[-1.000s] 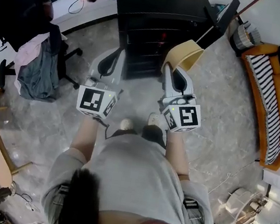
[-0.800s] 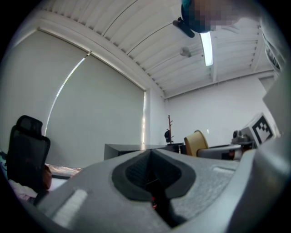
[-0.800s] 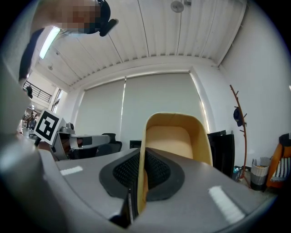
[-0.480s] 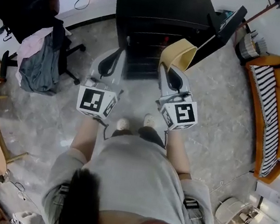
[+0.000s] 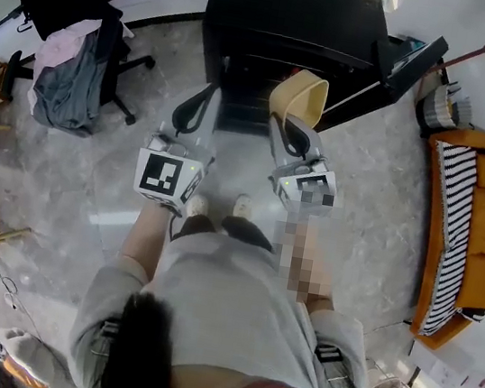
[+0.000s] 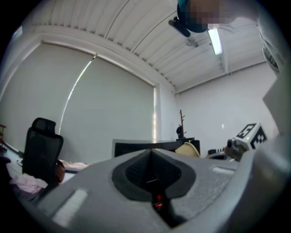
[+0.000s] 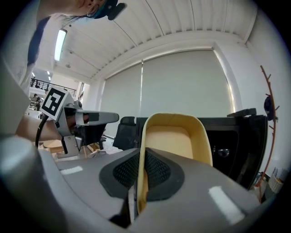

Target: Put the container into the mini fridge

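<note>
The right claw pinches one side wall of the pale yellow container, the wall's edge caught between the two black pads. The rest of the tub sticks out past the tips, so its body can lead the way into the opening. It hangs in the air just in front of the black mini fridge, in line with the dark open front, not yet inside. The fridge door stands swung out to the fridge's right, which leaves the way in clear on that side. In the right gripper view the container blocks much of the fridge front behind it.

The left claw is pressed together with nothing in it. It hovers before the fridge's left half, just beside the loaded one, probably kept there in reserve for the door.

My guess is that the carry is nearly over and the reach inside comes next.
</note>
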Demonstrator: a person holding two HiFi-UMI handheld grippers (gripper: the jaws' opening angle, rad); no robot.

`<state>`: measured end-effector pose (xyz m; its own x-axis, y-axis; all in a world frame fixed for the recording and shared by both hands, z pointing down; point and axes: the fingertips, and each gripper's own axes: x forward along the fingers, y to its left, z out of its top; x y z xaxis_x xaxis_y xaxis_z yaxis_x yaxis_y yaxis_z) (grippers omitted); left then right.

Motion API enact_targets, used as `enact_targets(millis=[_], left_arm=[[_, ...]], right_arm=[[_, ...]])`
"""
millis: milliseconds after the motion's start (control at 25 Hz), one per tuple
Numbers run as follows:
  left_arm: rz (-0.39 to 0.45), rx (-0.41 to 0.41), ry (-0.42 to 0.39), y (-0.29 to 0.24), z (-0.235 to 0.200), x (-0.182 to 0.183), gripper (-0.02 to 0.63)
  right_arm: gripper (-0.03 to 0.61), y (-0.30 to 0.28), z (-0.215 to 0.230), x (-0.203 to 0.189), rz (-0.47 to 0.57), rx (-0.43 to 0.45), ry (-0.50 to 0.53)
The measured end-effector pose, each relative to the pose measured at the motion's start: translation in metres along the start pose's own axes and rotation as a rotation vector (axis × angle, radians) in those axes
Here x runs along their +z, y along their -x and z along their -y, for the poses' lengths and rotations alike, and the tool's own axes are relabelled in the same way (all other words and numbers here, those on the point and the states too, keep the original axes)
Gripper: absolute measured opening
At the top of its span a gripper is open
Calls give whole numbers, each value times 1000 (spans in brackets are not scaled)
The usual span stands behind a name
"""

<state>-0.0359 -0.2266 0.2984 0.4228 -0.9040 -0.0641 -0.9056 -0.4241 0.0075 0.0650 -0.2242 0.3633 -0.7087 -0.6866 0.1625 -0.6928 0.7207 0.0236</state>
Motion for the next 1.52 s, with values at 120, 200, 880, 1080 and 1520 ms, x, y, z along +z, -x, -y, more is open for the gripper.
enact_targets(millis=[120, 200, 880, 1080, 1520], left_arm=[[-5, 35, 8, -1, 4, -9, 2], [-6, 59, 17, -2, 5, -14, 2], [-26, 208, 31, -1, 13, -60, 2], [-36, 228, 35, -5, 10, -78, 2], [-73, 232, 45, -16, 1, -120, 2]], right_arm=[[8, -6, 5, -18, -49, 55, 28], [8, -12, 7, -29, -80, 91, 50], [9, -57, 7, -149, -359, 385, 324], [9, -77, 17, -186, -439, 425, 411], [9, -120, 45, -250, -567, 467, 580]])
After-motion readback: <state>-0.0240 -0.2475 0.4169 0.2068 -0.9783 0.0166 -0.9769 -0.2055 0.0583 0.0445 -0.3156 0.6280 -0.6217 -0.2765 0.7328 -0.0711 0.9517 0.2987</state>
